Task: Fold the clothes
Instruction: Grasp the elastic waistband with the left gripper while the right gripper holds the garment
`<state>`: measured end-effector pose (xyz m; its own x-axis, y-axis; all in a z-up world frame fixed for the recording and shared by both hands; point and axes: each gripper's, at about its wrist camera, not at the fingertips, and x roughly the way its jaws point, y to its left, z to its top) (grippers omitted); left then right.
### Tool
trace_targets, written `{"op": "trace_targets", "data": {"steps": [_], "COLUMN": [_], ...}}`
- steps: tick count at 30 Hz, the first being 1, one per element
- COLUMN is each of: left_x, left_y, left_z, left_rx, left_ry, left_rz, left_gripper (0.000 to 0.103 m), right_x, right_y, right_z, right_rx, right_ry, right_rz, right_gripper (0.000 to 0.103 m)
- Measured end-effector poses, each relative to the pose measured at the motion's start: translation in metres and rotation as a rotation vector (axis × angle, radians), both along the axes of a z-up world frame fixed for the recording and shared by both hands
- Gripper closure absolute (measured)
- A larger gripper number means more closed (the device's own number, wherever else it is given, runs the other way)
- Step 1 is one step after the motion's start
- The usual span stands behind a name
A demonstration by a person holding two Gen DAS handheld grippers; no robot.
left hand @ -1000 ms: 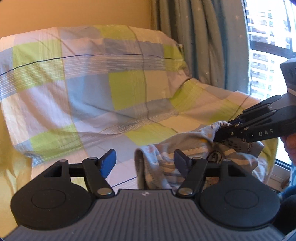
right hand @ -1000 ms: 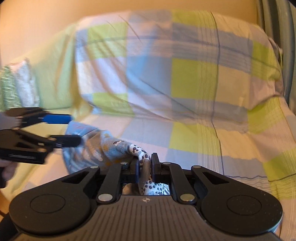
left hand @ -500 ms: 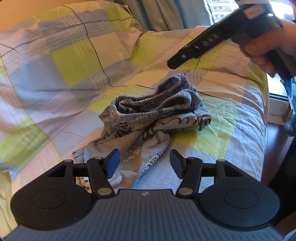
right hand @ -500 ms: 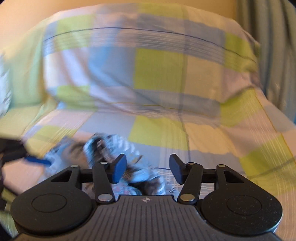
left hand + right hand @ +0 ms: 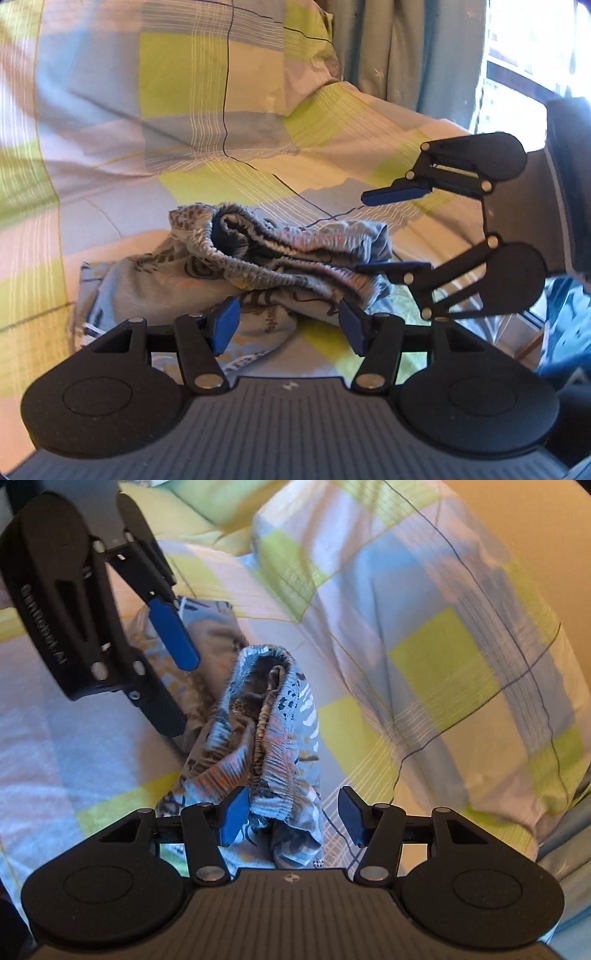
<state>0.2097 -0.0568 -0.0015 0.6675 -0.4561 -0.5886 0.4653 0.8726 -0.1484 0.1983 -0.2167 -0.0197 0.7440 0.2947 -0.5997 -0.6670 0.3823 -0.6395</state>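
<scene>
**Both grippers spread around the crumpled shorts**

A second ago the right gripper was pinching the patterned shorts and holding them off the sofa; half a second ago it hung well above them. Now the shorts lie in a crumpled heap on the checked sofa cover, and both grippers are low beside them, neither pinching anything.

The shorts sit on the seat, in front of the backrest, elastic waistband bunched on top and facing up. A flatter flap of cloth spreads from the heap toward the left gripper. Open cover lies all around the shorts: bare seat behind them up to the backrest, and more to either side. Beyond the sofa's far end hang the curtains and a bright window.

The left gripper points level at the heap's near edge, its fingers wide apart with cloth between them. The right gripper comes in from the heap's other end, turned on its side, one finger above the cloth and the other at the waistband's end; whether it touches is unclear.
</scene>
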Motion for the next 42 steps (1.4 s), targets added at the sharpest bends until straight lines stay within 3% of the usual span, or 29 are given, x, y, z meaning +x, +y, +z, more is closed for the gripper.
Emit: {"op": "trace_targets", "data": {"steps": [3,8,9,10,16,21,22,25,26,27,31,36,42], "left_x": [0.001,0.0,0.001,0.001,0.006,0.013,0.014,0.016,0.016,0.015,0.007,0.005,0.003], "left_y": [-0.007,-0.016,-0.016,-0.016,-0.022,-0.039,-0.043,-0.046,-0.045,-0.044,-0.033,-0.02,-0.007], "left_z": [-0.004,-0.01,-0.011,-0.012,-0.013,-0.02,-0.022,-0.026,-0.026,-0.025,-0.02,-0.016,-0.015], "left_rx": [-0.031,-0.085,-0.095,-0.107,-0.182,-0.177,-0.173,-0.174,-0.178,-0.176,-0.163,-0.159,-0.161], "left_ry": [0.017,0.04,0.046,0.052,0.067,0.092,0.099,0.109,0.113,0.107,0.078,0.08,0.086], "left_rz": [0.021,0.064,0.076,0.084,0.097,0.107,0.114,0.115,0.109,0.102,0.083,0.087,0.087], "left_gripper": [0.049,0.049,0.049,0.049,0.049,0.05,0.052,0.078,0.081,0.083,0.086,0.087,0.087], "right_x": [-0.002,0.01,0.014,0.018,0.023,0.032,0.034,0.036,0.034,0.031,0.02,0.007,-0.013], "right_y": [-0.001,0.002,0.001,0.0,-0.031,-0.061,-0.064,-0.067,-0.066,-0.063,-0.052,-0.038,-0.018], "right_z": [-0.015,-0.024,-0.023,-0.022,0.007,0.018,0.017,0.011,0.008,0.004,-0.006,-0.015,-0.033], "right_rx": [-0.1,-0.092,-0.076,-0.059,0.188,0.295,0.306,0.305,0.292,0.271,0.209,0.147,-0.041], "right_ry": [-0.051,-0.106,-0.101,-0.095,-0.061,-0.028,-0.015,0.017,0.016,0.01,-0.008,0.0,-0.074], "right_rz": [0.035,0.078,0.067,0.053,-0.085,-0.199,-0.206,-0.203,-0.195,-0.178,-0.096,0.003,0.116], "right_gripper": [0.053,0.066,0.083,0.09,0.094,0.1,0.1,0.1,0.1,0.097,0.067,0.066,0.065]}}
